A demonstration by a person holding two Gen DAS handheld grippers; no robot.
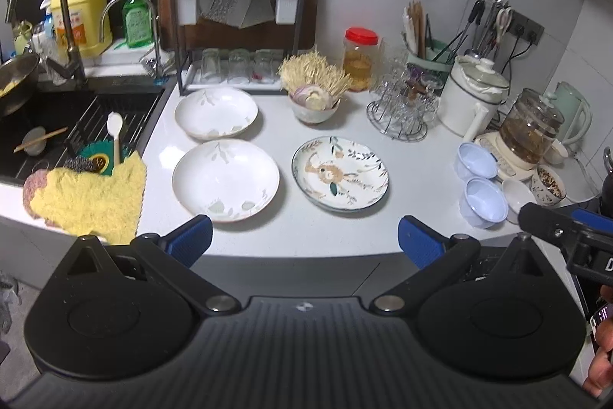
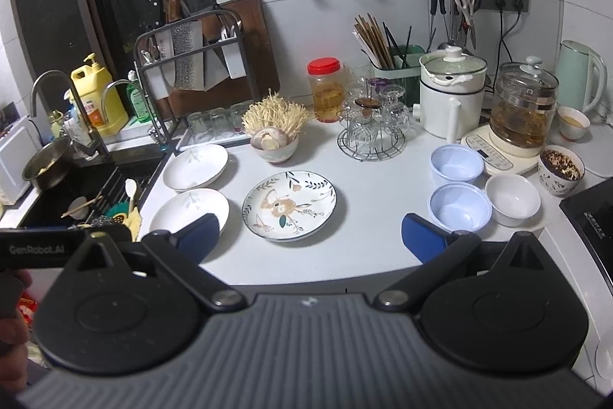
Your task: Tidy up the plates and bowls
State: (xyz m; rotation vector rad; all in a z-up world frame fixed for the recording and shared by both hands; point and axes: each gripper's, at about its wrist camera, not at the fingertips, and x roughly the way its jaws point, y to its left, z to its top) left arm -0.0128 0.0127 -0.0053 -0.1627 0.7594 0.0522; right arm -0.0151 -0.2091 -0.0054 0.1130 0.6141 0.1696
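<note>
- The left gripper (image 1: pixel 304 242) hangs level over the front edge of the counter (image 1: pixel 345 232), just in front of the patterned plate (image 1: pixel 340 172) — jaws spread wide, blue pads bare, touching nothing.
- The right gripper (image 2: pixel 309 236) hangs the same way at the counter's edge, also wide open and empty; the patterned plate (image 2: pixel 289 205) sits just beyond the gap between its fingers.
- A hand (image 1: pixel 601 351) shows at the lower right of the left view, gripping the other tool's handle.
- Left of the patterned plate lie two white plates, the near plate (image 1: pixel 226 181) and the far plate (image 1: pixel 216 117), close together but apart.
- Right of the patterned plate, well apart, stand two pale blue bowls (image 2: pixel 458 184) and a small white bowl (image 2: pixel 512 199) just beside them.
- Between the patterned plate and the blue bowls the counter is bare — open room.
- The sink (image 1: pixel 76 129) lies past the white plates, a yellow cloth (image 1: pixel 88 204) draped over its front corner.
</note>
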